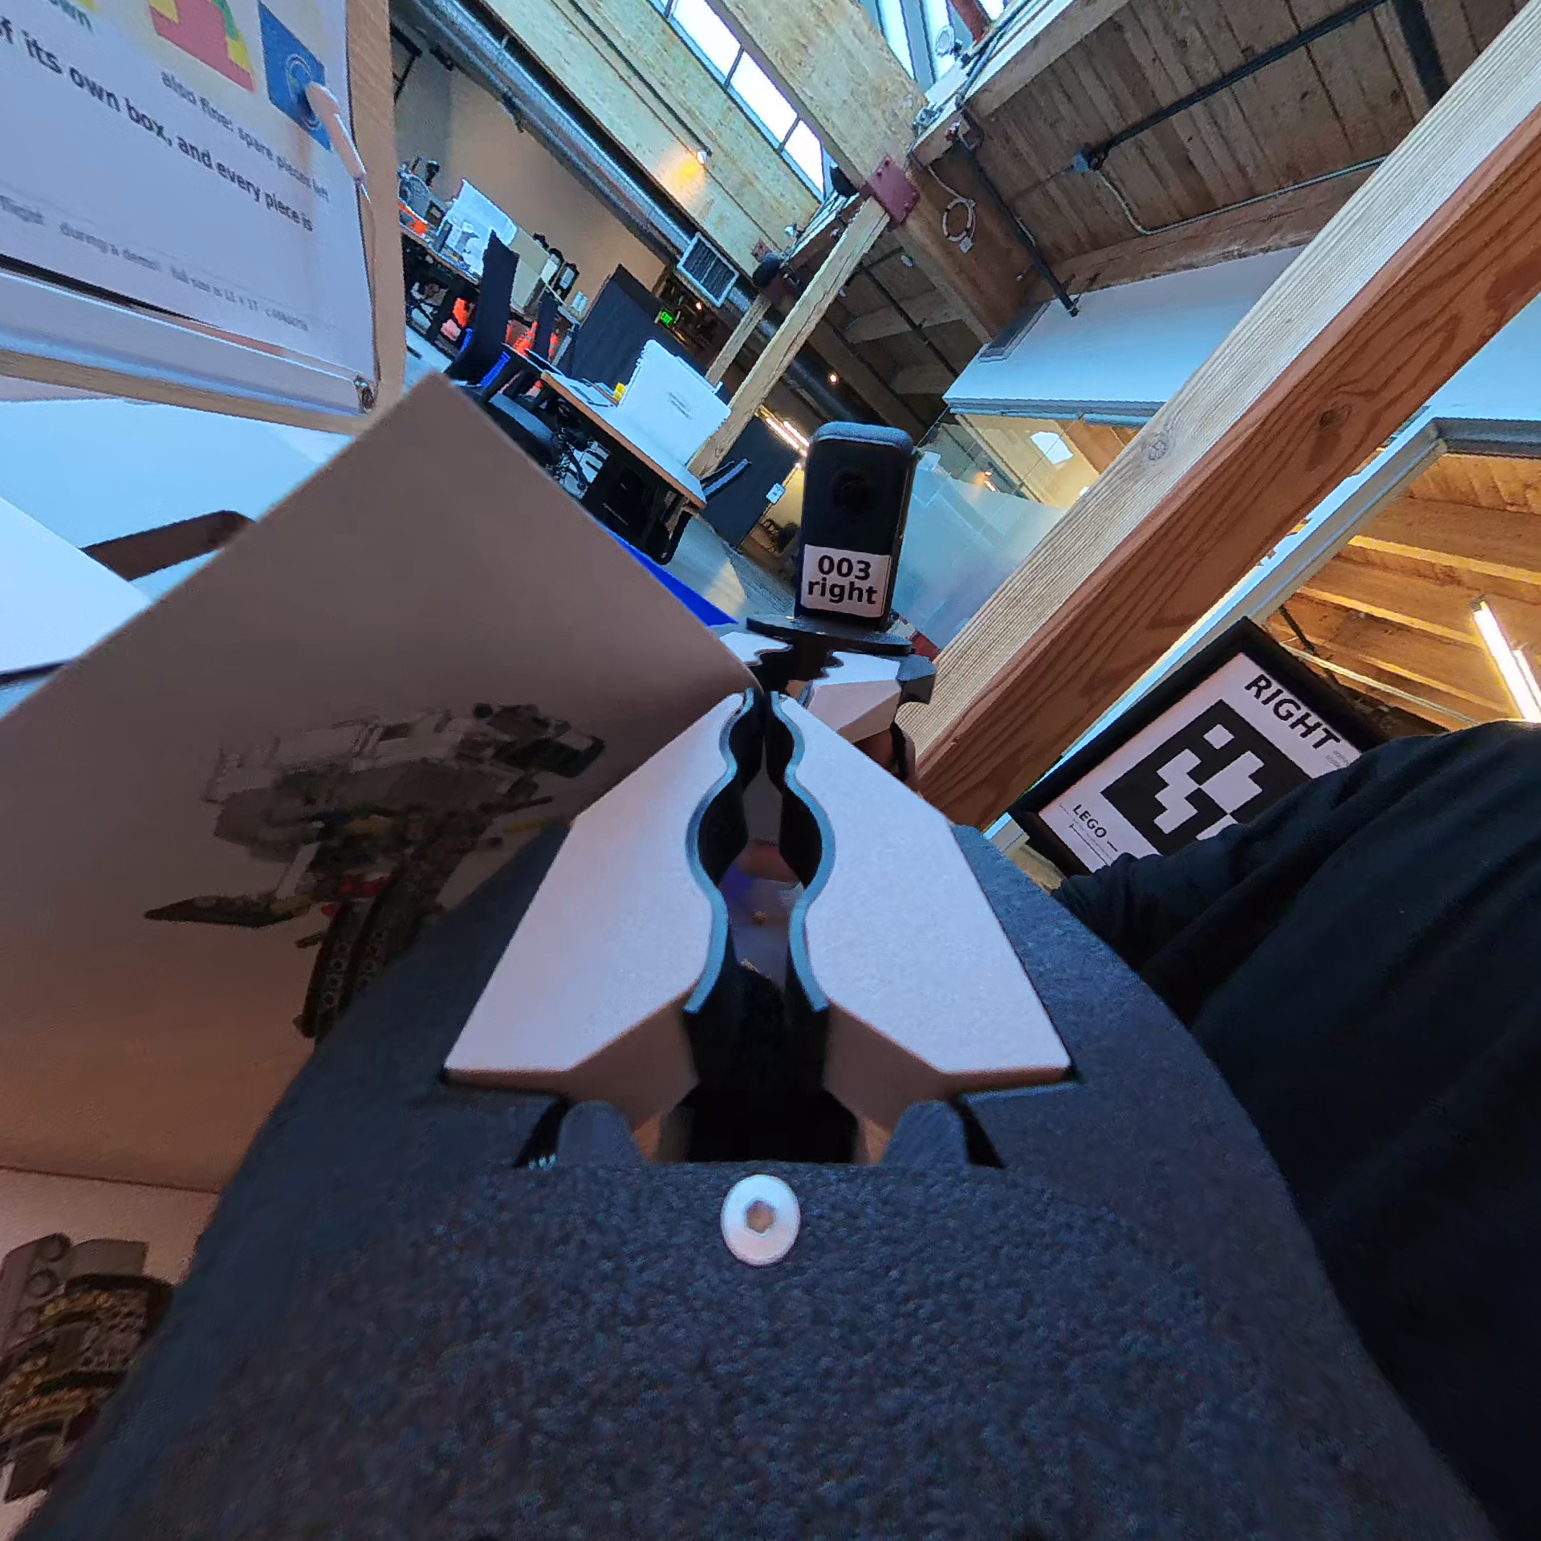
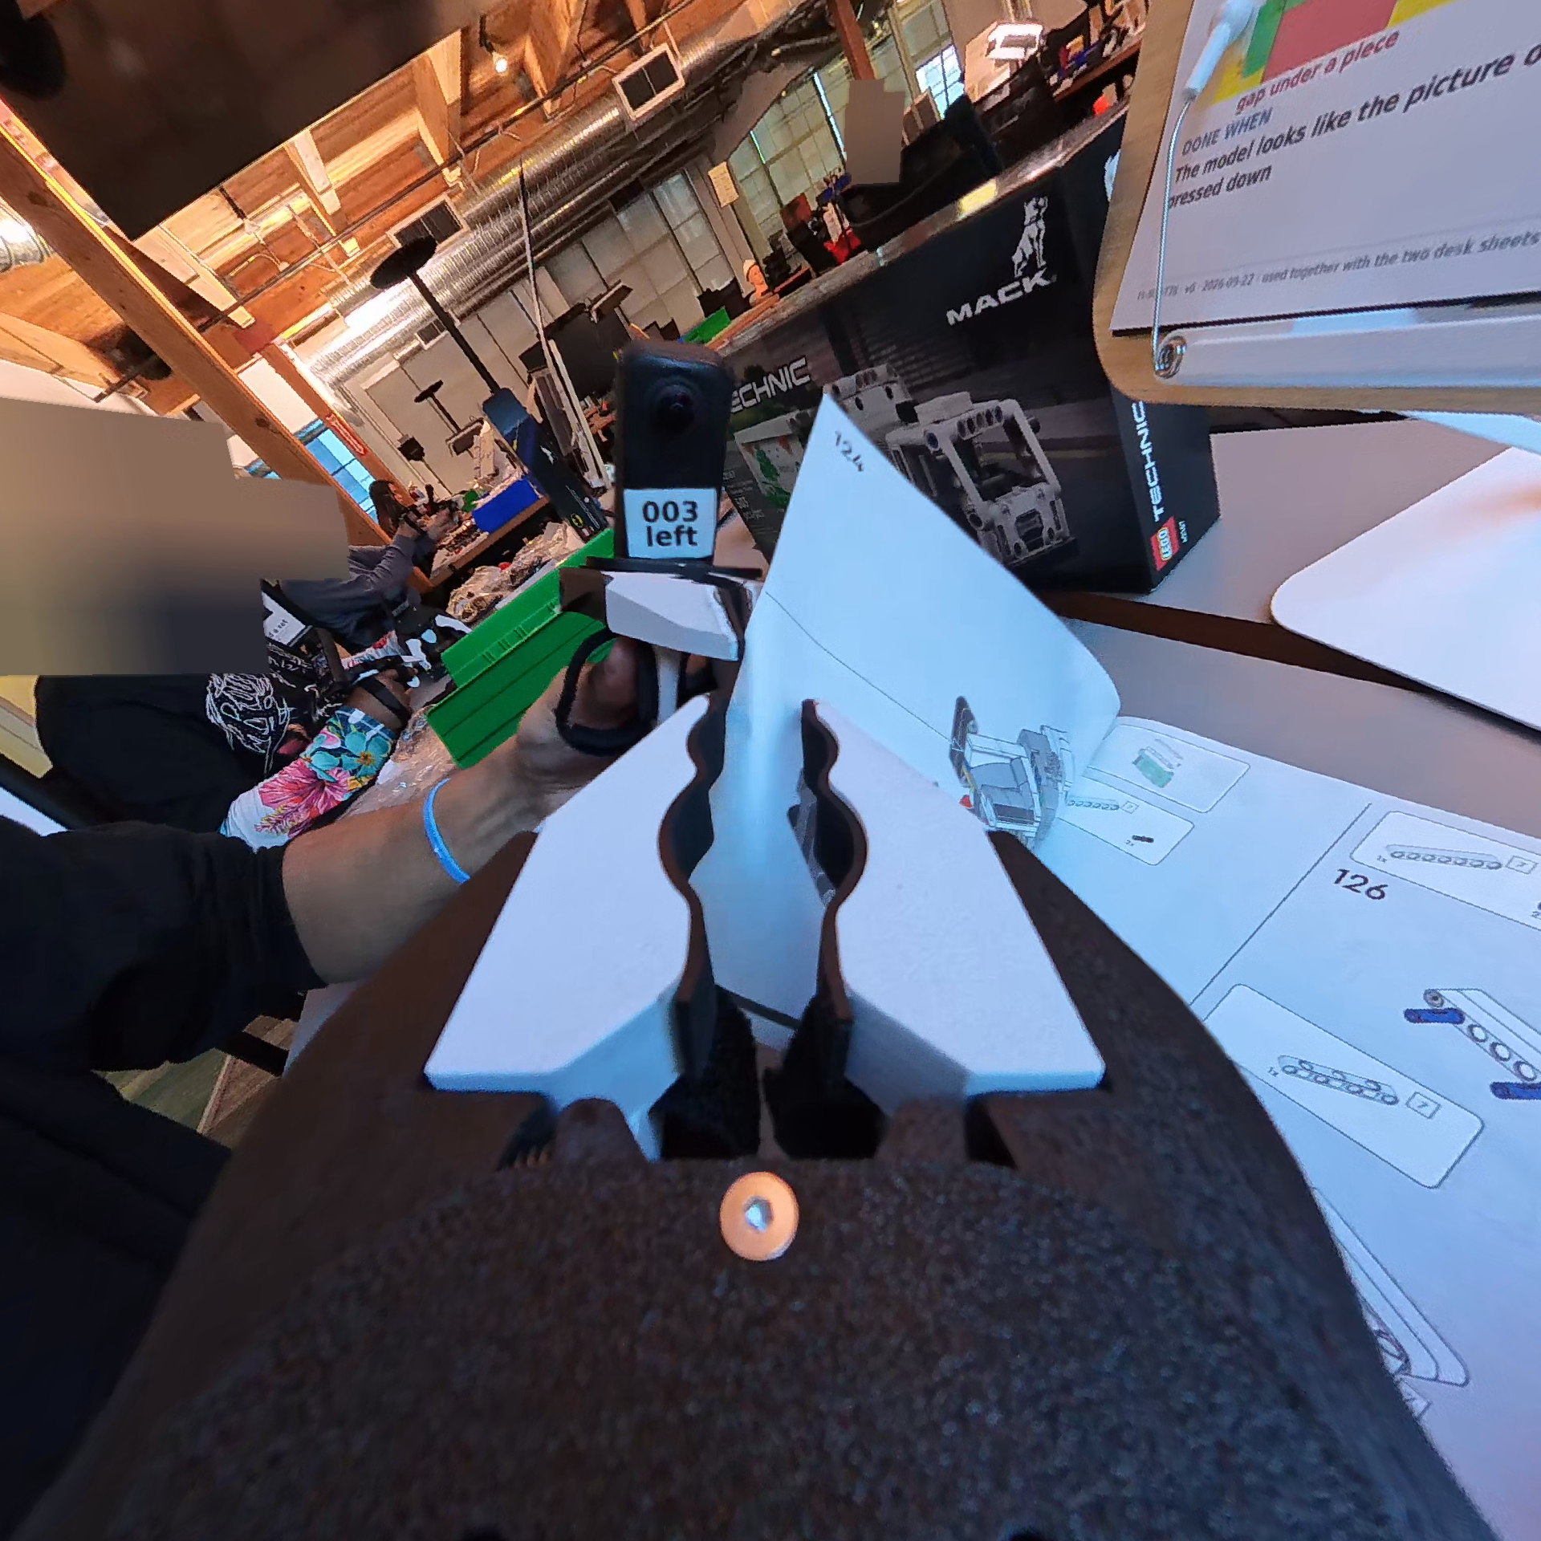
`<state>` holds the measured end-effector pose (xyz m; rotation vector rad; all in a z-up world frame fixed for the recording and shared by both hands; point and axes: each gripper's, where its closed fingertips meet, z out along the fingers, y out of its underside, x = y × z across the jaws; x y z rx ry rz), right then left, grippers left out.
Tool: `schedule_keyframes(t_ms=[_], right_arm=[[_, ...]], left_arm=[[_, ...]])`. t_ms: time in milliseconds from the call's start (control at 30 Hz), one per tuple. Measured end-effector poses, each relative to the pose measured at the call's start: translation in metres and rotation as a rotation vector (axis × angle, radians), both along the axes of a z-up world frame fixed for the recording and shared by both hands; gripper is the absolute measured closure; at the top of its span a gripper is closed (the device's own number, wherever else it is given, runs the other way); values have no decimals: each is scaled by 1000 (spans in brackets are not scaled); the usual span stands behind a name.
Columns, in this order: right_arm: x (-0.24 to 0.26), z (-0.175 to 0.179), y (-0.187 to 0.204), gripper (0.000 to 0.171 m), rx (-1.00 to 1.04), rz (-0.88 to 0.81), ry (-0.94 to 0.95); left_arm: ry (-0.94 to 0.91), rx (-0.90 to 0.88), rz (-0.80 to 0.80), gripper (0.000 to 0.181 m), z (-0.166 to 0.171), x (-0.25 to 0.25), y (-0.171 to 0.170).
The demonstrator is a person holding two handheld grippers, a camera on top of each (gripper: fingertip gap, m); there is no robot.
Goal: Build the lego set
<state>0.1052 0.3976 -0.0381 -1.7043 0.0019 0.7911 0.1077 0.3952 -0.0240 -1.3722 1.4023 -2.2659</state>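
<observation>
Both grippers meet at a lifted page of the instruction booklet.

The right gripper (image 2: 755, 709) is clenched on the raised page (image 2: 909, 600), which passes between its fingers. The left gripper (image 1: 763, 696) has its fingers nearly together at the page's edge; whether it pinches the page I cannot tell. The open booklet (image 2: 1351, 942) lies on the tabletop (image 2: 1301, 675) at 3 o'clock, the lego box (image 2: 1042, 400) at 1 o'clock.

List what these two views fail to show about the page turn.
- Left wrist view: the left claw nearly shut at the lifted page; the grip cannot be confirmed.
- Left wrist view: the page's printed model is blurred.
- Right wrist view: the right claw hides part of the page's drawing.
</observation>
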Motion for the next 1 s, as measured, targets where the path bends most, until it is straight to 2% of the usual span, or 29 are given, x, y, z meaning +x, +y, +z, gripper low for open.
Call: schedule_keyframes(t_ms=[133,367,500,567,733,1000], right_arm=[[1,4,-2,164,17,1,17],[10,1,0,168,-6,-40,7],[4,3,-2,150,-4,-30,-46],[1,-3,-2,148,-31,-15,-69],[4,-3,-1,163,-19,-35,-77],[2,-1,-3,165,-12,-7,-27]], left_arm=[[-8,-10,-8,181,0,0,0],[4,-11,-3,181,-3,1,1],[7,-30,-2,181,-4,2,1],[2,-37,-9,181,-3,2,0],[-5,-29,-8,181,-1,4,-3],[-21,-6,-7,181,-1,4,-5]])
